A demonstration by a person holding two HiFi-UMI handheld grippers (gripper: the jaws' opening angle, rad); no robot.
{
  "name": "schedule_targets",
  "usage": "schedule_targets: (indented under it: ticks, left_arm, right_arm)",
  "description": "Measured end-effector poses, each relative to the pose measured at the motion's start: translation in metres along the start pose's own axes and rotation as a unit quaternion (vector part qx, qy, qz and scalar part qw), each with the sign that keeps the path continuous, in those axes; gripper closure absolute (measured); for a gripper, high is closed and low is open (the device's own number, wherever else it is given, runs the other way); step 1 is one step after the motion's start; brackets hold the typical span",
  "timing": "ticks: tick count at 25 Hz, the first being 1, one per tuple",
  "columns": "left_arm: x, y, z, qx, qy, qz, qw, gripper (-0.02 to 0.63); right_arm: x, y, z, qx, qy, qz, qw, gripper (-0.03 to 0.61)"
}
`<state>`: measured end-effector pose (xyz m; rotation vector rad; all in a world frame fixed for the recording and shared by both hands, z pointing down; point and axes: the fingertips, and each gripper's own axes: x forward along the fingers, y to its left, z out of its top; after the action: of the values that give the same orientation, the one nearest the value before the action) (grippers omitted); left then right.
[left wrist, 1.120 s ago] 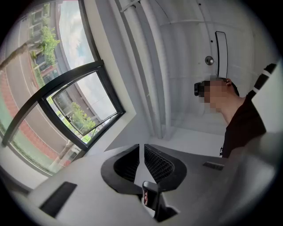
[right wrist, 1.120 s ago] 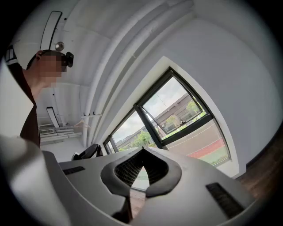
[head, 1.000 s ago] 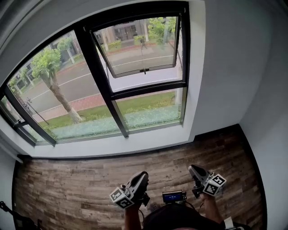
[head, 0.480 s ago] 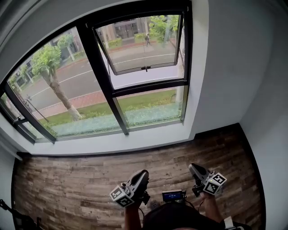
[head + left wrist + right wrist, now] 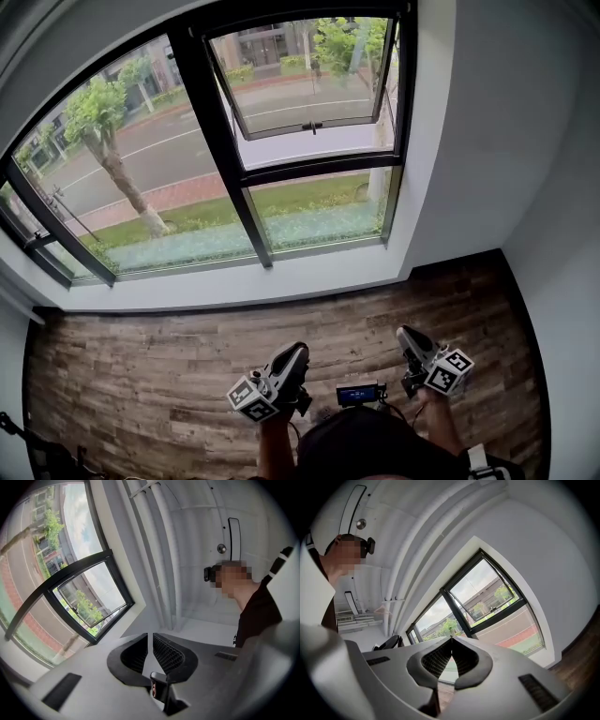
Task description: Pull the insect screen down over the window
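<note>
The black-framed window (image 5: 225, 141) fills the top of the head view, and its upper right sash (image 5: 309, 75) is tipped open outward. I cannot make out an insect screen in any view. Both grippers hang low by the person's body, far from the window. My left gripper (image 5: 296, 352) points up at the ceiling; its jaws stand a narrow gap apart with nothing between them (image 5: 150, 633). My right gripper (image 5: 404, 332) is shut and holds nothing, and its tips (image 5: 451, 638) point toward the window (image 5: 487, 597).
A white sill (image 5: 281, 286) runs under the window, with wood-plank floor (image 5: 141, 375) below it. White walls (image 5: 487, 141) close in on the right. A small device with a blue screen (image 5: 358, 395) sits between the grippers. The person (image 5: 258, 611) shows in the left gripper view.
The head view has shifted, so the window sits a little higher and further right in the picture. Both grippers stay low and their jaws have not changed.
</note>
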<state>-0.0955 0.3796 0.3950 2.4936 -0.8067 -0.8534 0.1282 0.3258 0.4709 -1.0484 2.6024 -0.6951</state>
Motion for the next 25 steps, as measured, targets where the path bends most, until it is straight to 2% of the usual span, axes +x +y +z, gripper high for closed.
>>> schedule_targets:
  ticks: [8, 14, 19, 25]
  left_arm:
    - [-0.015, 0.014, 0.030, 0.036, 0.017, 0.004, 0.9992, 0.575]
    - [-0.016, 0.034, 0.038, 0.054, 0.027, 0.023, 0.9979, 0.576]
    - [-0.006, 0.061, 0.039, 0.077, 0.054, 0.060, 0.9937, 0.575]
    - [0.024, 0.120, 0.035, 0.131, 0.099, 0.130, 0.9778, 0.570]
  right_arm:
    - [0.036, 0.029, 0.005, -0.024, -0.011, 0.000, 1.000, 0.571]
    - [0.048, 0.026, 0.004, -0.030, -0.004, -0.011, 0.999, 0.571]
    - [0.069, 0.002, 0.005, -0.020, 0.005, -0.015, 1.000, 0.571]
    - [0.126, -0.058, 0.004, 0.003, 0.017, 0.011, 1.000, 0.572]
